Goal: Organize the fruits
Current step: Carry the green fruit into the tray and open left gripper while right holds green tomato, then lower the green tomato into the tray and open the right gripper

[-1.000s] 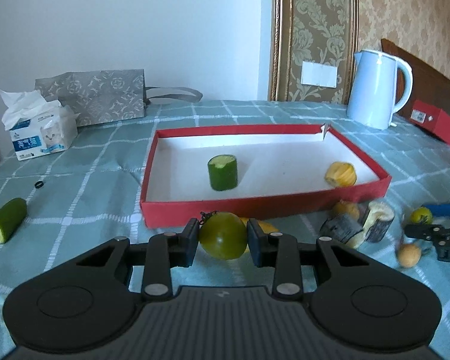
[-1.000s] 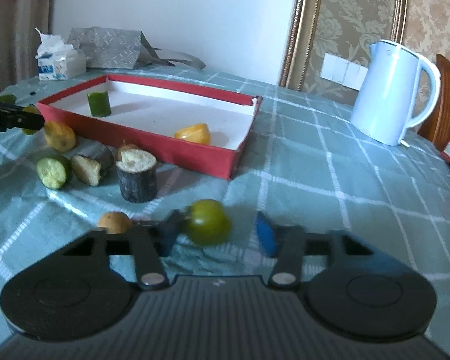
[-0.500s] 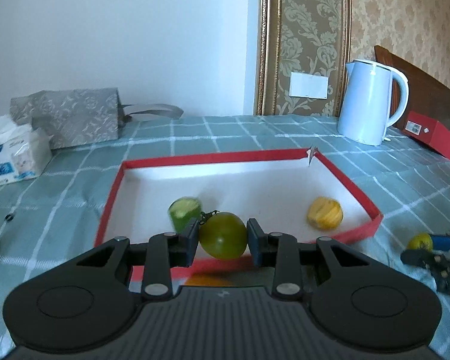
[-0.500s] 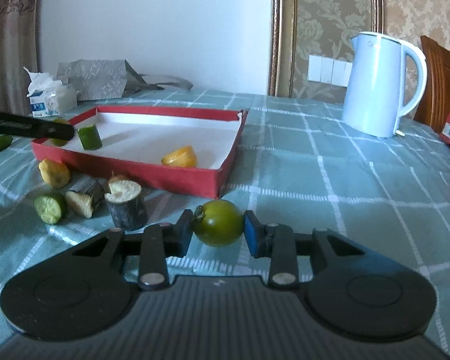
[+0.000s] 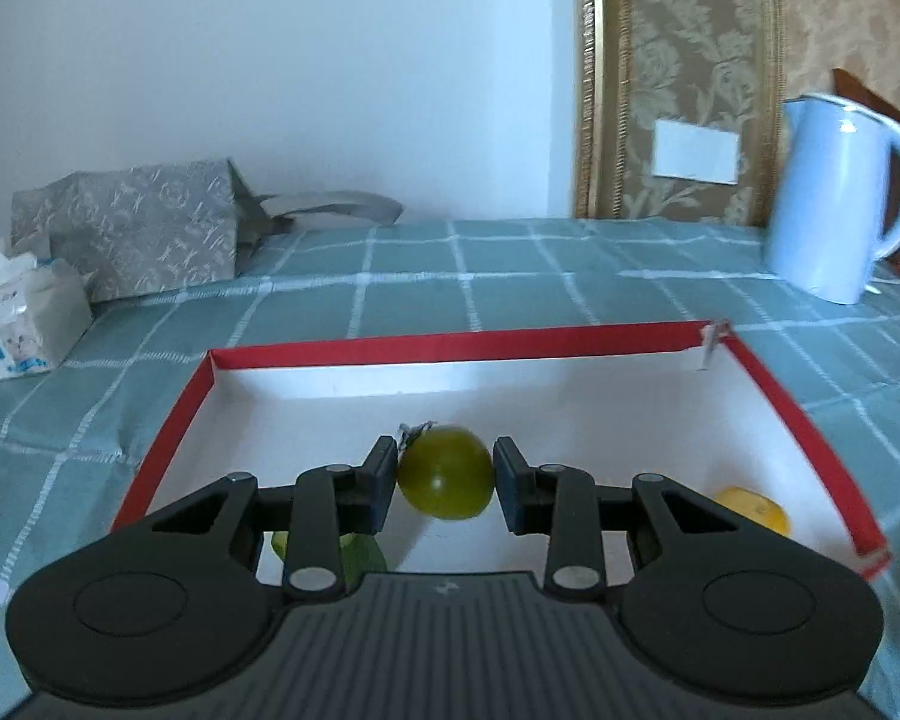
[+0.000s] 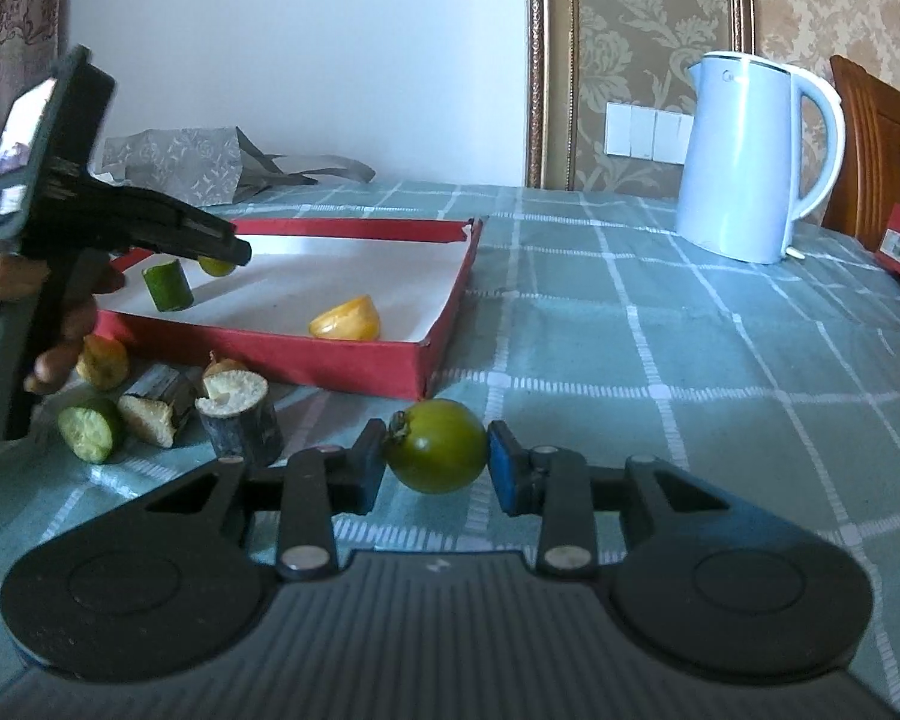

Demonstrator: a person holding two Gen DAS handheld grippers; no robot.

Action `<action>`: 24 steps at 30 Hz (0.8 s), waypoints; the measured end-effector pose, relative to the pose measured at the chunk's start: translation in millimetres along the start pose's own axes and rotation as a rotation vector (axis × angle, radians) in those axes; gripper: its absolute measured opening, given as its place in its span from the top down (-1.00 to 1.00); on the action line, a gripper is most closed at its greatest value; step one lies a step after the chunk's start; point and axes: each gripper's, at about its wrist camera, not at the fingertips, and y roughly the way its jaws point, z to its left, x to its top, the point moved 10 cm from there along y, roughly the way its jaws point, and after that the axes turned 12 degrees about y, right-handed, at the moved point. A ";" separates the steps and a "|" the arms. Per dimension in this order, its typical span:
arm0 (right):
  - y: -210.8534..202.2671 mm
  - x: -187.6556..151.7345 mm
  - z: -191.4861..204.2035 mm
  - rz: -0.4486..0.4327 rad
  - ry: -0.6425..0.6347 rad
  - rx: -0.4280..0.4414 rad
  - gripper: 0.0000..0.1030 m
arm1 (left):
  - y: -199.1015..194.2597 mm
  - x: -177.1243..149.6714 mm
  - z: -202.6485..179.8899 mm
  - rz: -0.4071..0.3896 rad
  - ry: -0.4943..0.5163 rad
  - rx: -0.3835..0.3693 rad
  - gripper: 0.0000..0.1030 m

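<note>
The left gripper (image 5: 445, 473) is clamped on a green tomato (image 5: 444, 471), holding it above the white floor of the red tray (image 5: 168, 432), near the tray's middle. A yellow fruit piece (image 5: 753, 508) lies in the tray toward its right side, and a green cucumber chunk (image 5: 360, 552) shows partly below the left finger (most of it is hidden by the gripper).

The right gripper (image 6: 437, 462) is clamped on a second green tomato (image 6: 438, 445), just outside the tray's near right corner; whether it rests on the checked tablecloth (image 6: 690, 372) or hangs just over it cannot be told. From this view the cucumber chunk stands upright in the tray, with the yellow piece near the front wall. Outside the tray to the left lie a cucumber end (image 6: 89, 429), two dark-skinned cut stalk pieces (image 6: 240, 414) and a yellowish fruit (image 6: 103, 360), close together.

A pale blue kettle (image 6: 750, 162) stands well apart behind, and a grey bag (image 5: 132, 228) and tissue pack (image 5: 21, 312) sit at the far left.
</note>
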 end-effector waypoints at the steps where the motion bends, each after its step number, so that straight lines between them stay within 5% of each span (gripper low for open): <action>1: 0.2 -0.1 -0.1 0.002 0.000 0.001 0.35 | 2.5 -0.4 1.1 0.003 -0.005 0.003 0.26; 6: 2.2 -0.2 -1.5 0.012 0.010 0.002 0.35 | -3.7 3.1 6.9 -0.027 -0.007 0.032 -0.29; 8: 2.3 -0.1 -1.8 0.011 0.014 0.002 0.35 | -14.2 4.9 12.0 -0.053 -0.019 0.043 -0.37; 17: 0.4 0.4 -1.8 -0.003 0.010 -0.006 0.35 | -84.9 -32.7 61.0 -0.143 -0.122 0.125 -0.56; 24: -14.1 7.9 0.9 -0.071 0.012 0.008 0.35 | -98.3 -72.3 94.0 -0.087 -0.169 0.140 -0.57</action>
